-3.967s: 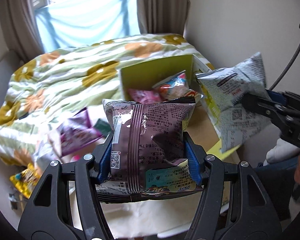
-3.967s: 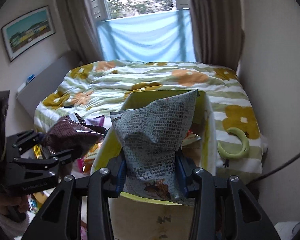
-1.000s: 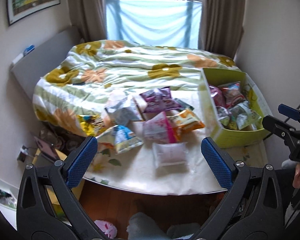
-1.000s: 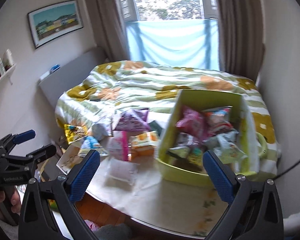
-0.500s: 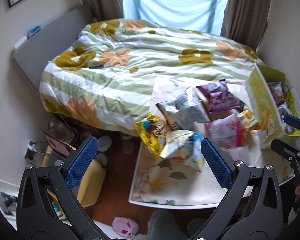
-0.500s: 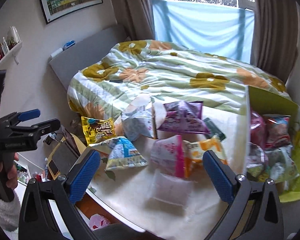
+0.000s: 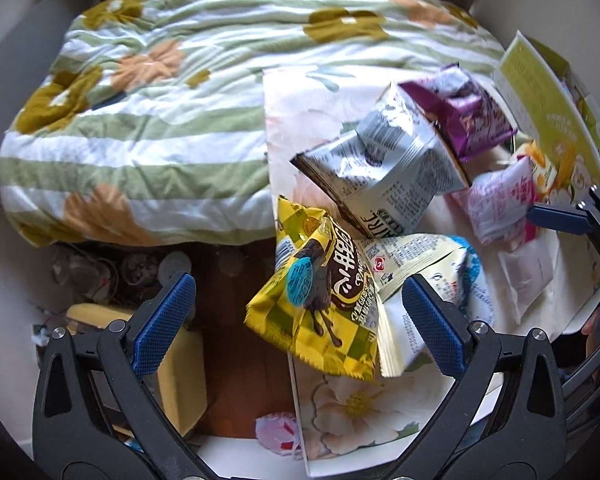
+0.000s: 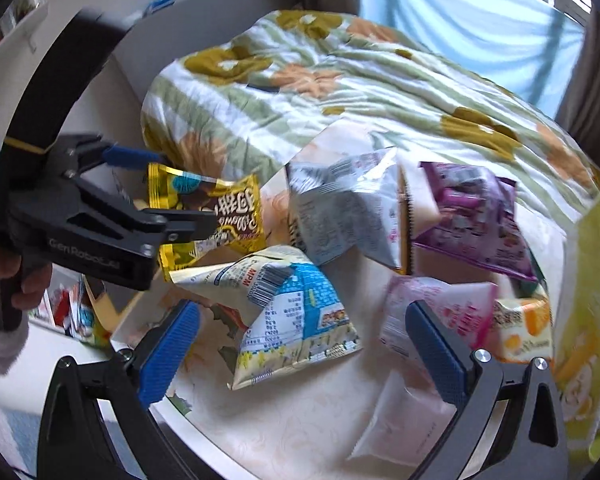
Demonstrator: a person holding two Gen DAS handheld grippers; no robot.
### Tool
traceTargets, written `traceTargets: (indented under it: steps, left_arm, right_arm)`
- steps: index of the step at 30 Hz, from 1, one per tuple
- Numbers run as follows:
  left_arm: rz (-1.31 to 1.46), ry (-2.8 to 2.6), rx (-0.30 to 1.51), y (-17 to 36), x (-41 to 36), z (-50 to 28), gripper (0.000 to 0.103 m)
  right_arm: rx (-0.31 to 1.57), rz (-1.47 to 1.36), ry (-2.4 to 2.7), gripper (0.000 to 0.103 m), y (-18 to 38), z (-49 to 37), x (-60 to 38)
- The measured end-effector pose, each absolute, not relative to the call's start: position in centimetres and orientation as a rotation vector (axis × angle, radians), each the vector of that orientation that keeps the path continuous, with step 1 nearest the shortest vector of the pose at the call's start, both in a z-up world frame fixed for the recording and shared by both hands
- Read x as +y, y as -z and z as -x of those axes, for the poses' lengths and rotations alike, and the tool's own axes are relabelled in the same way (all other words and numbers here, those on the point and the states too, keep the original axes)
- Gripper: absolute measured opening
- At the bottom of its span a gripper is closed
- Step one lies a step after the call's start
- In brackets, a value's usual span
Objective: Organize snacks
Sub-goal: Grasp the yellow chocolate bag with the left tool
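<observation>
My left gripper (image 7: 298,314) is open, its fingers either side of a yellow chocolate snack bag (image 7: 320,300) at the table's left corner. In the right wrist view the left gripper (image 8: 172,192) straddles that yellow bag (image 8: 208,208) without pinching it. My right gripper (image 8: 302,352) is open just above a white and blue bag (image 8: 292,312). Behind it lie a silver bag (image 8: 340,208), a purple bag (image 8: 472,220), a pink bag (image 8: 440,312) and an orange pack (image 8: 524,328). The green box (image 8: 588,280) holding snacks stands at the right.
A small clear pouch (image 8: 400,416) lies near the table's front edge. The table (image 7: 360,408) wears a floral cloth and butts against a bed with a flowered duvet (image 7: 160,100). Clutter and a yellow object (image 7: 180,360) sit on the floor left of the table.
Both grippers have dropped and moved in towards the loose snacks at the table's left corner. The left gripper now frames the yellow bag, and the right one hovers over the white and blue bag.
</observation>
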State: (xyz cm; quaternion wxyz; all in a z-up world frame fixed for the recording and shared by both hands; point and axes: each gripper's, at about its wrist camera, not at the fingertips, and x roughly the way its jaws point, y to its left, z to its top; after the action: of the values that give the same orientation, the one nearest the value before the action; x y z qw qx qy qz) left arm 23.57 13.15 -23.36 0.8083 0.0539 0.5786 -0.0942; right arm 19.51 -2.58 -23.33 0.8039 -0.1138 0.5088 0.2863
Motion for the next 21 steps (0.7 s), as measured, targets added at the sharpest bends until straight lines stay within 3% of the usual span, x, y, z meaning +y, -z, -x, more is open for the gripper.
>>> traceTargets:
  steps: [7, 13, 16, 21]
  left_arm:
    - [-0.157, 0.269, 1.265, 25.7, 12.1, -24.5, 0.102]
    - [-0.165, 0.278, 1.275, 26.2, 12.0, -25.0, 0.093]
    - [-0.164, 0.285, 1.280, 26.4, 12.0, -24.9, 0.085]
    - [-0.138, 0.316, 1.299, 27.1, 12.0, -24.7, 0.060]
  right_arm:
    - [1.139, 0.339, -0.659, 0.102, 25.6, -20.4, -1.3]
    - [1.155, 0.347, -0.669, 0.102, 26.6, -21.3, -1.2]
    - [1.164, 0.364, -0.679, 0.102, 27.0, -21.4, -0.9]
    - [1.171, 0.398, -0.698, 0.102, 27.9, -21.3, -0.5]
